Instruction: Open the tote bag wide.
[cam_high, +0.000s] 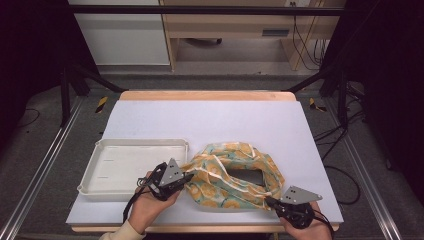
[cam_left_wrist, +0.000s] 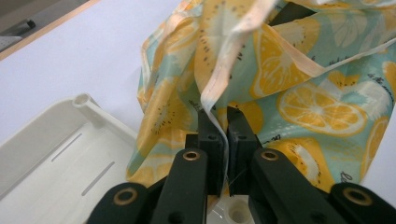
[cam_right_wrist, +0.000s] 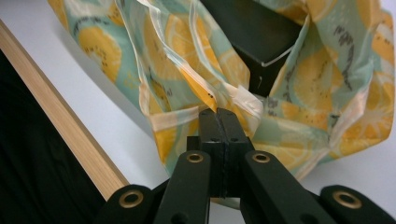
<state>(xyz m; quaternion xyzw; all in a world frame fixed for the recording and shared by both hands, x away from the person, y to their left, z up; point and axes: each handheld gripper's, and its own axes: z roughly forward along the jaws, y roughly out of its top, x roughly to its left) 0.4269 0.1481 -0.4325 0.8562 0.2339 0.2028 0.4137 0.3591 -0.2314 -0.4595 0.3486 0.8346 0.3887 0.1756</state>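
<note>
**Both grippers pinch the bag's rim**

We hold the bag (cam_high: 235, 175) from two ends. Our left gripper (cam_left_wrist: 218, 116) has its jaws nearly together on a thin fold of the pale rim, the cloth rising straight ahead of its tips. Our right gripper (cam_right_wrist: 218, 114) has its jaws pressed flat together on the rim's opposite side, with the bag spreading ahead of it and a dark box (cam_right_wrist: 254, 28) showing inside the mouth beyond.

The bag lies between the two grippers, its long axis running from one to the other, so any pull apart should stretch the mouth along that line. The tray (cam_left_wrist: 51, 158) sits just to the left of the left gripper, making that hand the nearer one to it.
</note>
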